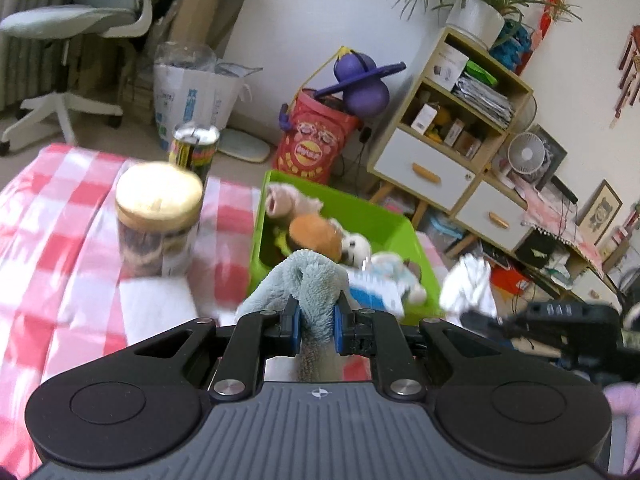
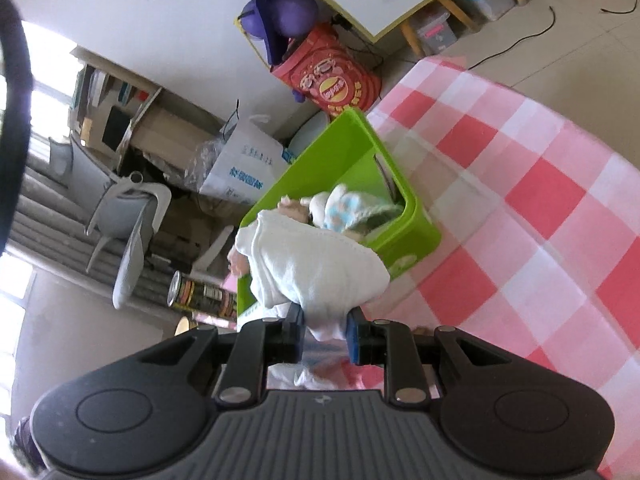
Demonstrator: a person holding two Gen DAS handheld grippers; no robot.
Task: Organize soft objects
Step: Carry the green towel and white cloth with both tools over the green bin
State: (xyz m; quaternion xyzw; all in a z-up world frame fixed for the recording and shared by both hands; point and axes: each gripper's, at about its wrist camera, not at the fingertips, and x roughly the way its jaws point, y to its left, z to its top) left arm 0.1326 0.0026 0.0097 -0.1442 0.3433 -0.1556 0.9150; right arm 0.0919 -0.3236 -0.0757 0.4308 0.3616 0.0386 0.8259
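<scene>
My left gripper (image 1: 316,320) is shut on a light blue fluffy cloth (image 1: 304,276), held just in front of the green bin (image 1: 384,220). The bin holds several plush toys, among them a burger plush (image 1: 314,236). My right gripper (image 2: 324,334) is shut on a white cloth (image 2: 312,264), held beside the green bin (image 2: 344,156) over the checked table. In the left wrist view the right gripper (image 1: 480,316) shows at the right with the white cloth (image 1: 470,284).
A jar with a gold lid (image 1: 158,220) and a can (image 1: 196,148) stand on the pink checked tablecloth (image 1: 60,220) left of the bin. Beyond the table are a red snack tub (image 1: 312,140), a shelf cabinet (image 1: 444,128) and an office chair (image 1: 80,20).
</scene>
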